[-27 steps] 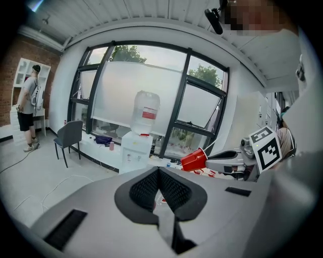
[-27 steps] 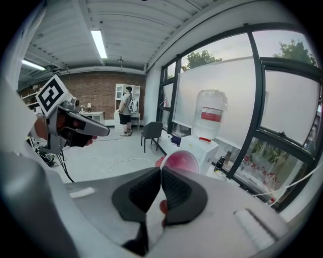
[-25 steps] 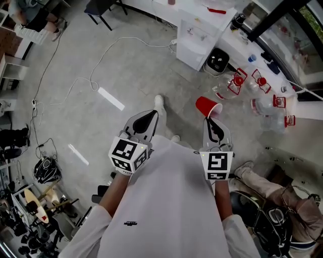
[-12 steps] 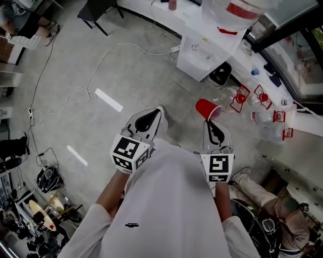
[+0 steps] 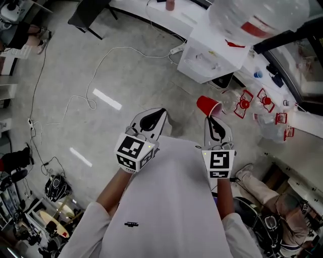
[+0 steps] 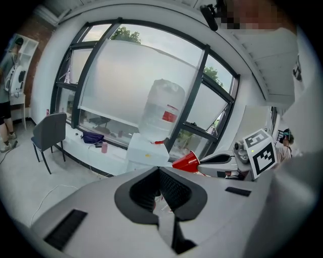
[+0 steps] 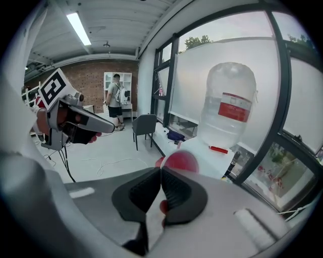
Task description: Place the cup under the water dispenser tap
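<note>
- dispenser (image 5: 209, 59): white cabinet with a big clear bottle (image 5: 255, 17) on top, standing at the end of the counter (image 5: 151, 14) by the window; its tap cannot be made out from here
- left tool (image 5: 157, 115): clenched on nothing, carried over the floor (image 5: 121, 70) beside the right one; free to steady things if wanted
- right tool (image 5: 210, 120): pinched on the cup's rim, one jaw inside and one outside, red wall showing between the pads
- cup (image 5: 208, 106): red, thin plastic; held in the air on its side, mouth at the tool and base pointing away from it, near the dispenser but apart from it
  - judged empty and very light, so weight is no worry
  - the wall looks soft and would likely buckle or crack if squeezed harder; it is smooth enough to slip or swing in a one-wall pinch
  - the rolled rim is probably the stiffest part, so the present hold is a fair one
  - it needs turning upright before setting down; being so light, it could tip on release
</note>
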`<action>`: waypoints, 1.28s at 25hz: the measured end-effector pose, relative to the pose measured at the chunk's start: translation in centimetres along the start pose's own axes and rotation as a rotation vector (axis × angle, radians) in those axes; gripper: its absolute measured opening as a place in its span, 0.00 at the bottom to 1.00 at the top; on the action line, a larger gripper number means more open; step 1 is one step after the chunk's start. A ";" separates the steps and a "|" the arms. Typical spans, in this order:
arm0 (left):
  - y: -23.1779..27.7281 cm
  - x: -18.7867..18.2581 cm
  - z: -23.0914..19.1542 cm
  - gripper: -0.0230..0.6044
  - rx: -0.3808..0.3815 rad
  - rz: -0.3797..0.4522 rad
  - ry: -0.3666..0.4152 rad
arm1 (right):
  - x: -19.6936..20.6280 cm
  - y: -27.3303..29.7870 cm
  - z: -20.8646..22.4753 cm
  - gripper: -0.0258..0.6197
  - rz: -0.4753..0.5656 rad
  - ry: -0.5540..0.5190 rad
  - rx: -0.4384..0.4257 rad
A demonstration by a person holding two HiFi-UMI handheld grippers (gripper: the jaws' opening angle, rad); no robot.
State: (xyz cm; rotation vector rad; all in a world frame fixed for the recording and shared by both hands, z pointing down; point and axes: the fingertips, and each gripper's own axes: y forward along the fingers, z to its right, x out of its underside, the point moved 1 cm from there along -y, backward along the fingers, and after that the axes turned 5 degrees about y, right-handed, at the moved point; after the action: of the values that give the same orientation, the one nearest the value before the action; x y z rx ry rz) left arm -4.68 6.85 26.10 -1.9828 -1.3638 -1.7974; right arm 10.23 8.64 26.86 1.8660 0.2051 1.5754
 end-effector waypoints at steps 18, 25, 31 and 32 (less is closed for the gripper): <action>4.3 -3.6 -2.0 0.04 -0.056 0.000 0.003 | -2.3 4.2 5.0 0.07 -0.010 -0.019 -0.042; 5.5 -3.3 -2.3 0.04 -0.075 -0.017 -0.005 | -2.0 5.5 5.9 0.07 -0.019 -0.037 -0.065; 6.2 -3.2 -2.8 0.04 -0.082 -0.037 0.002 | -1.7 7.1 5.8 0.07 -0.031 -0.074 -0.080; 6.4 -3.2 -2.9 0.04 -0.083 -0.036 0.005 | -1.5 7.4 5.9 0.07 -0.034 -0.081 -0.082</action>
State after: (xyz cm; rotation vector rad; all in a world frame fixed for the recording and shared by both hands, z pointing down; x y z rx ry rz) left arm -2.04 -0.38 27.06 -2.0047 -1.3532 -1.9038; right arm 13.04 -0.10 29.69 1.8492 0.1335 1.4614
